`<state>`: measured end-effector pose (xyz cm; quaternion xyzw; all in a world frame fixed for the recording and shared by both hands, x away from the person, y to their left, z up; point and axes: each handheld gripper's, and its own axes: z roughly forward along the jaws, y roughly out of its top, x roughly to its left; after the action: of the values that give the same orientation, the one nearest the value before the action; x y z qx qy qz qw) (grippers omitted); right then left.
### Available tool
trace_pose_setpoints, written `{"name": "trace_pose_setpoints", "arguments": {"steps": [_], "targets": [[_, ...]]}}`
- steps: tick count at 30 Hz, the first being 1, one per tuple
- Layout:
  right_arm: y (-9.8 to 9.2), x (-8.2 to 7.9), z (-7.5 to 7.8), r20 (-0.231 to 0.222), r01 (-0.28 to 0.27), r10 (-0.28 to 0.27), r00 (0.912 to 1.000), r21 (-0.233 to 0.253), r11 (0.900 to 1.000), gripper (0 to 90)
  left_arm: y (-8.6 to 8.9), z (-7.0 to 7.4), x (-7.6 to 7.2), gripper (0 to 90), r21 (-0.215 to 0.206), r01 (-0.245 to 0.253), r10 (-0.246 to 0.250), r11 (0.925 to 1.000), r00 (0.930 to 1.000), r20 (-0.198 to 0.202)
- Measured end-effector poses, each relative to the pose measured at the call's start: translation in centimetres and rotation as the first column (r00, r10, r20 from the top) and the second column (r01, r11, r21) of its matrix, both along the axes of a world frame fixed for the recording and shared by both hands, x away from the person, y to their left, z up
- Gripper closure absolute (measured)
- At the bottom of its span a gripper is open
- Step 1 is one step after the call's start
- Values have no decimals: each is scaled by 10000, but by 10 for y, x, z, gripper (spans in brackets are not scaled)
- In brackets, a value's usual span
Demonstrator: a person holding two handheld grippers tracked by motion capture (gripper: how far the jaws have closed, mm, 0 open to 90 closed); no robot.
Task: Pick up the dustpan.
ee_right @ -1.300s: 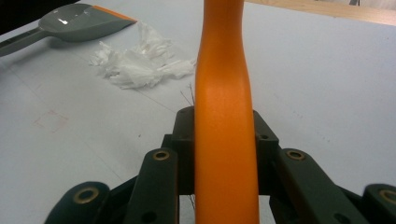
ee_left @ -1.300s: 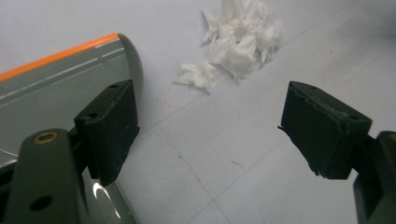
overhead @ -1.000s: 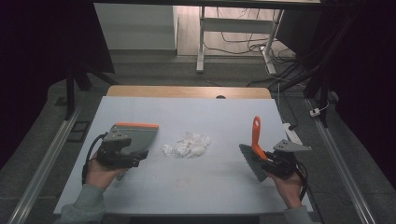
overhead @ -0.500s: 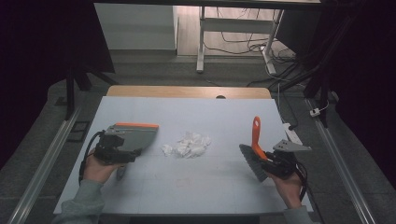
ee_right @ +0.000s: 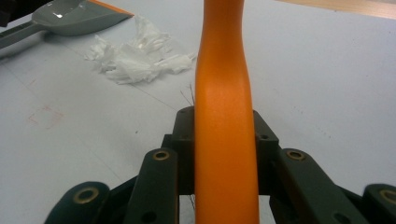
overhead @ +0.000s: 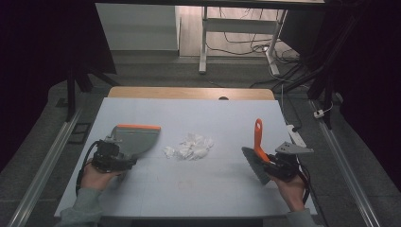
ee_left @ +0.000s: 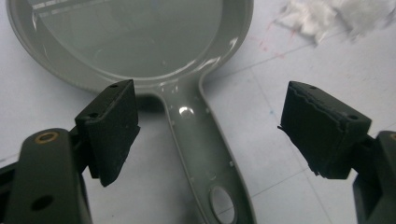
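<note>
Pale bench [overhead: 142, 189], paper scraps [overhead: 189, 147] mid-surface. Left hand-held gripper [ee_left: 205, 135] now released, straddling grey dustpan [overhead: 135, 138] handle; right hand-held gripper [ee_right: 224, 154] clenched on orange brush [overhead: 257, 153]. Dustpan regrasp needed before sweeping.

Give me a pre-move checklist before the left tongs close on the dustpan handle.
1. Left tongs open: ok, the jaws stand wide apart.
2. Dustpan handle between the jaws: ok, it runs up the gap, touching neither.
3. Dustpan flat on the table, orange lip away from the person: ok.
4. Right tongs shut on the brush handle: ok, clamped from both sides.
5. Brush bristles against the table: cannot tell.
6. Paper scraps piled between dustpan and brush: ok, though the pan's lip does not face the pile.
</note>
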<state>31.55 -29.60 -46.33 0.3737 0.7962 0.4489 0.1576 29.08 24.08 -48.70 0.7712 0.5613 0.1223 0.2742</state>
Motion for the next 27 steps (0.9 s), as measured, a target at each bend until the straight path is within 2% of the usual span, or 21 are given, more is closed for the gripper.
{"name": "trace_pose_setpoints", "arguments": {"steps": [7, 15, 23, 27], "targets": [[0, 0, -1, 9, 15, -15, 10000, -97, 10000, 702, -1, -12, 3, 206, 56, -191, 193, 9998, 9991, -367], [1, 0, -1, 7, 4, -4, 10000, -93, 10000, 702, -1, -22, 8, 221, 122, -597, 604, 9981, 9964, -592], [2, 0, -2, -10, 11, -11, 10000, -132, 9999, 702, -2, -29, 12, 293, 168, -943, 954, 9954, 9922, -806], [2, 0, -2, 4, 0, 0, 10000, -131, 9999, 702, 0, -31, 14, 333, 87, -1133, 1136, 9935, 9907, -749]]}}
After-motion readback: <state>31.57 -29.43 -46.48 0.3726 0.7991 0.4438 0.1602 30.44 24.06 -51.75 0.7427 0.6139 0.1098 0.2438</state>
